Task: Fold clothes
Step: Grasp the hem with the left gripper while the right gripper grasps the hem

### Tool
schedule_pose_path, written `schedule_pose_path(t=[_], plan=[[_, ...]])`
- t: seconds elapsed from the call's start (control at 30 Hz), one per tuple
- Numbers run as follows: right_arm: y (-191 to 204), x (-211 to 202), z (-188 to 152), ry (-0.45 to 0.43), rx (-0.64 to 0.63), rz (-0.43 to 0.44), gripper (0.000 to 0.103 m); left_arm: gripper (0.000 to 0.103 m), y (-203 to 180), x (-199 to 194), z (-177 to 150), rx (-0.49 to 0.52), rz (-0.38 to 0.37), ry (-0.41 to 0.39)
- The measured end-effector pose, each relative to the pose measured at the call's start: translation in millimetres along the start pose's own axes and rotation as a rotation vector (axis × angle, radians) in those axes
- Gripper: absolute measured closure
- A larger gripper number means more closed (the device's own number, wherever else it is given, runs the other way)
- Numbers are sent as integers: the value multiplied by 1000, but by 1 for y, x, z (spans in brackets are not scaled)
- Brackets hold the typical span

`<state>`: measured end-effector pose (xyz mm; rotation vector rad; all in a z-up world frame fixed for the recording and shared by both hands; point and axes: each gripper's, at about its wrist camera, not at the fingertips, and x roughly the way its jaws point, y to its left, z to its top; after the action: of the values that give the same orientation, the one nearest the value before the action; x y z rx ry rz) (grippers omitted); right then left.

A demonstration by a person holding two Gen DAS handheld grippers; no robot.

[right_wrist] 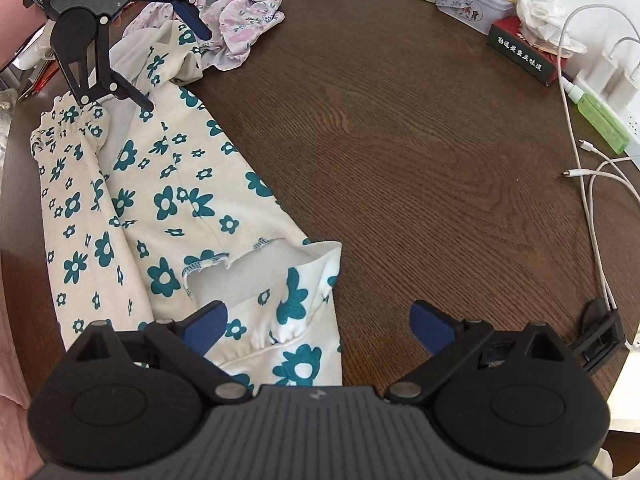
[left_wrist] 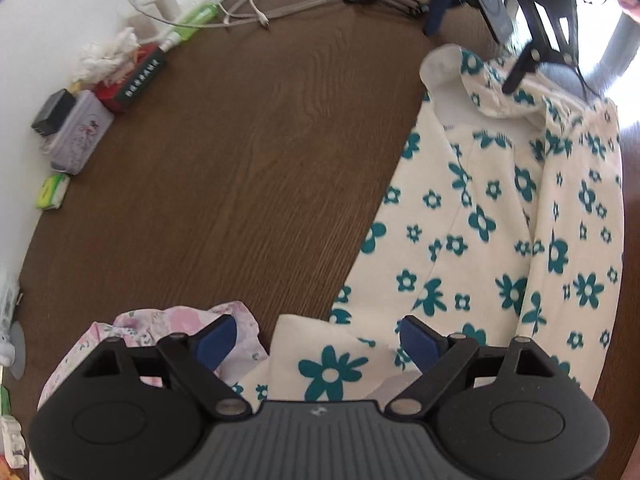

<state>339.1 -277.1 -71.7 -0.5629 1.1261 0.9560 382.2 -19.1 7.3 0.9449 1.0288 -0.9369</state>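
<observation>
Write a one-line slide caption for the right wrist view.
Right tool open over a cream floral garment on a brown table; left tool opposite.

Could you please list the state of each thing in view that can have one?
Left claw: open, over one end of the garment.
Right claw: open, over the other end.
Floral garment: lying partly folded lengthwise on the table.
Pink garment: crumpled, unfolded.
White cable: loose end unplugged.

Dark brown wood-grain table [right_wrist: 400,140] against a white wall [left_wrist: 60,8] — daylit. Glare at one edge; far-side clutter — tin box [right_wrist: 472,4], white cables [right_wrist: 592,184].
</observation>
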Motion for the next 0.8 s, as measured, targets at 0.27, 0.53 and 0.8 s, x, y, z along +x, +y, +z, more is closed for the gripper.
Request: schedule_pose_path(t=[0.27,0.53,0.8], plan=[[-12,18,7,32,-8,36,31,35,13,18,-13,-24,-103,29],[1,15,8,31,-57,41,87,87,10,8,-29,-63,-150,-26],[40,6,1,0,-169,-56,99,91,-26,-23,-35,-61,63,-149]])
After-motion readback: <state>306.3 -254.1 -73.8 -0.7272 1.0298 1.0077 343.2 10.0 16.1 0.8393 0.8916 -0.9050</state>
